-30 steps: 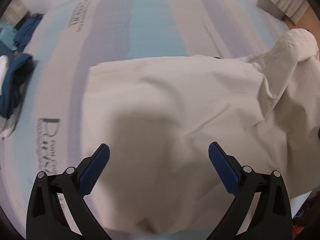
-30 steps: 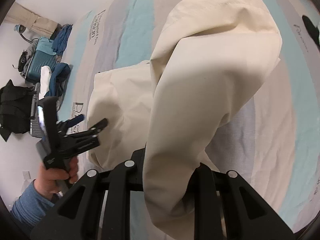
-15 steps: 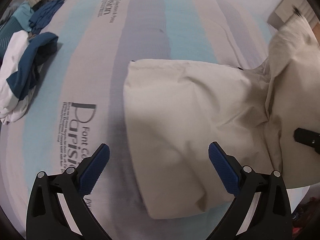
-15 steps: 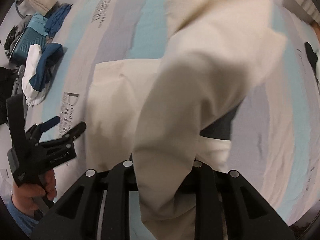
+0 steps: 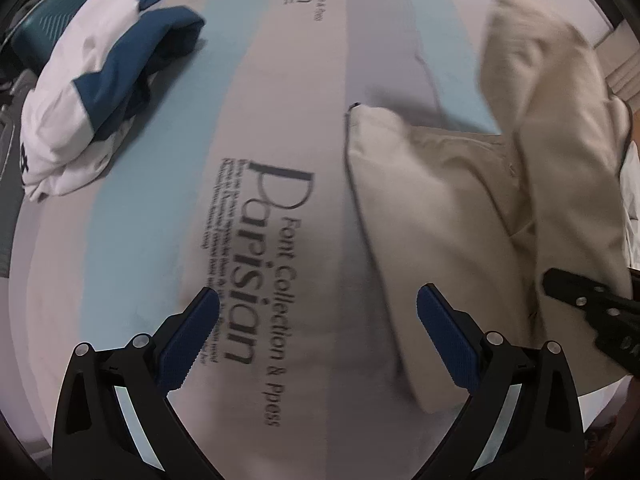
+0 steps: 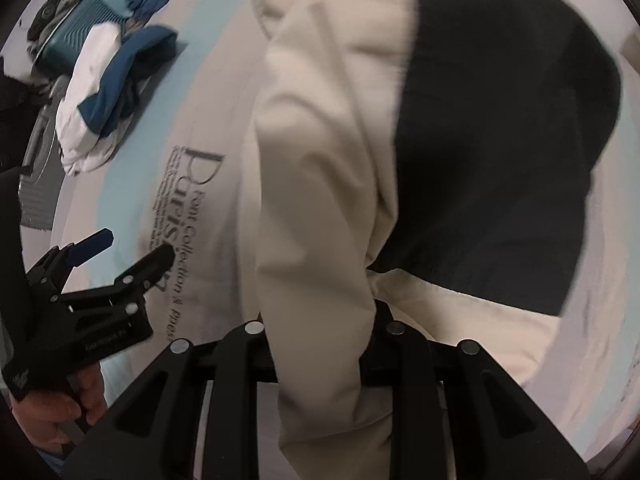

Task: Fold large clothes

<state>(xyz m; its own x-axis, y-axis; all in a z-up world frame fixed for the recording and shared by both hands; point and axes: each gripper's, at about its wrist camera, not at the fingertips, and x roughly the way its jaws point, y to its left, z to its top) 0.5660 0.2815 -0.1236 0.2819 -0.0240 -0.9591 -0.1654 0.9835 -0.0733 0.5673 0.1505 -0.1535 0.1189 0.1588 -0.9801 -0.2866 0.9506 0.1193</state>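
A large cream garment [image 5: 448,208] lies partly folded on the striped bedspread [image 5: 280,80], right of centre in the left wrist view. My left gripper [image 5: 318,322] hangs open over bare bedspread print, left of the garment's edge, holding nothing. My right gripper [image 6: 320,344] is shut on a hanging fold of the cream garment [image 6: 320,200], which drapes over and hides its fingertips. A black inner panel [image 6: 500,140] of the garment shows on the right. The right gripper's black body [image 5: 592,312] enters the left wrist view at the right edge. The left gripper [image 6: 120,248] shows at the left of the right wrist view, held by a hand [image 6: 52,416].
A white and dark blue pile of clothes [image 5: 96,92] lies at the bed's upper left. Beyond it sits a teal case [image 6: 76,36] off the bed. Bare bedspread stretches between the pile and the cream garment.
The left gripper has slid left, off the cream garment and over bare bedspread. The right gripper has carried its fold leftward and lower across the garment, and the black panel has come into view.
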